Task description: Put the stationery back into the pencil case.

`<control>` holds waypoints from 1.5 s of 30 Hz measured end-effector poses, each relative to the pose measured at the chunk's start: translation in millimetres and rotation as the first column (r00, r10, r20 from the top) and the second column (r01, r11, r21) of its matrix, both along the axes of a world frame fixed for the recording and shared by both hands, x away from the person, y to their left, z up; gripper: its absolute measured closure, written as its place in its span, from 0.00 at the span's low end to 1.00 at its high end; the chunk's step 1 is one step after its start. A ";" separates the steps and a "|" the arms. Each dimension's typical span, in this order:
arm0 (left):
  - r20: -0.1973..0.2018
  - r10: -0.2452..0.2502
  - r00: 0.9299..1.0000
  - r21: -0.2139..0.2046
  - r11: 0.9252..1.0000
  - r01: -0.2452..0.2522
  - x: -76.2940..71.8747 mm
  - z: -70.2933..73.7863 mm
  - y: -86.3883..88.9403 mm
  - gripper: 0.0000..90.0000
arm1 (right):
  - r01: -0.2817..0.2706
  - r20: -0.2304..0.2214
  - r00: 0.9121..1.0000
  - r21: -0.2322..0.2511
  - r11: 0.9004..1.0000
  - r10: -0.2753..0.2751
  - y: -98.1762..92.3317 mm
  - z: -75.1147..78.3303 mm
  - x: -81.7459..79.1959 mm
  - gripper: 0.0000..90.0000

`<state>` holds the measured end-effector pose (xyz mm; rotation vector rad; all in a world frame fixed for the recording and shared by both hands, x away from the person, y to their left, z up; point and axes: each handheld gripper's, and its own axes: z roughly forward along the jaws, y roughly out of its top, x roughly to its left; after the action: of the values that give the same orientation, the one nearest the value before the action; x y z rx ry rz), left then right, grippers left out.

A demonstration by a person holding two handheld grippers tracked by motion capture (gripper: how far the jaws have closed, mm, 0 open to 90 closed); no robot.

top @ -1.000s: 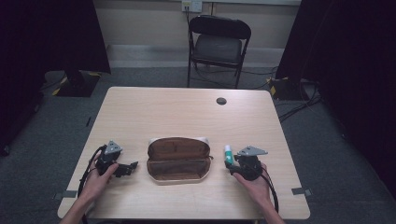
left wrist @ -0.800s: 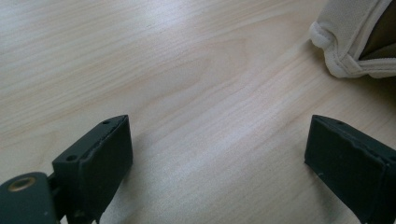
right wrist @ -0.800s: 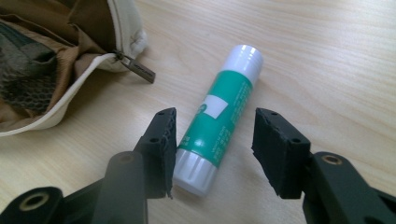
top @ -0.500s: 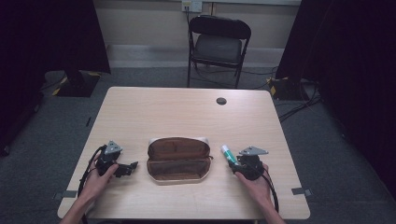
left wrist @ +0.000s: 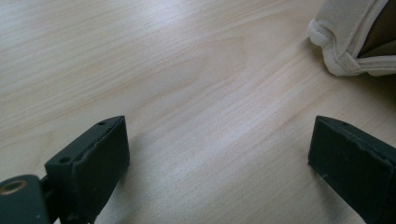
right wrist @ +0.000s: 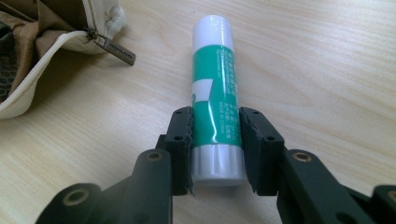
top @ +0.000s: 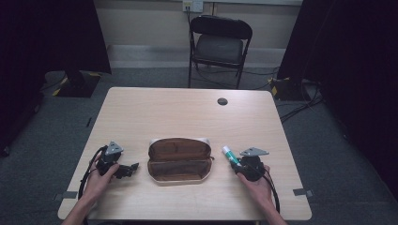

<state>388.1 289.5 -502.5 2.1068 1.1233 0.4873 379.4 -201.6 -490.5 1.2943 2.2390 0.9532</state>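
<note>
Glue stick (right wrist: 215,88) points toward pouch (top: 179,158).

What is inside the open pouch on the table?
The pouch lies unzipped, showing brown lining in both halves, and nothing can be made out in it from the high view. The right gripper view catches only its corner; the pocket depths are too dark to judge.

Glue stick (right wrist: 215,93): green-and-white tube, white cap, lies level at centre frame of the right gripper view, clamped near its base between two black jaws. Pouch (top: 179,161): brown interior, cream edge, unzipped and lying open flat, lower centre of the high view, just left of the stick.
</note>
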 end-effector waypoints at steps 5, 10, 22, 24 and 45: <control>0.000 -0.002 1.000 0.001 1.000 0.002 0.1 0.0 0.0 0.05 | -0.005 -0.004 1.000 0.017 1.000 0.005 -2.3 2.2 -1.1 0.73; 0.000 -0.001 1.000 0.001 1.000 0.001 0.1 0.0 0.0 0.05 | -0.023 0.012 1.000 0.021 1.000 0.022 -3.0 6.5 -5.0 0.74; -0.004 0.007 1.000 0.000 1.000 -0.007 0.4 -0.4 -0.5 0.04 | -0.043 0.033 0.999 0.053 0.998 0.041 -6.2 16.3 -11.9 0.74; -0.014 0.012 1.000 0.002 1.000 -0.012 0.8 -0.6 -0.6 0.00 | -0.044 0.036 0.998 0.064 0.997 0.041 -7.3 18.5 -13.5 0.74; -0.016 0.017 1.000 0.000 1.000 -0.017 0.3 -0.7 -0.7 0.00 | -0.167 0.096 0.983 0.115 0.979 0.156 2.3 44.2 -42.5 0.74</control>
<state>388.4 288.8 -503.1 2.1065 1.1511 0.4793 336.9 -199.3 -446.3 1.1095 2.2765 1.1996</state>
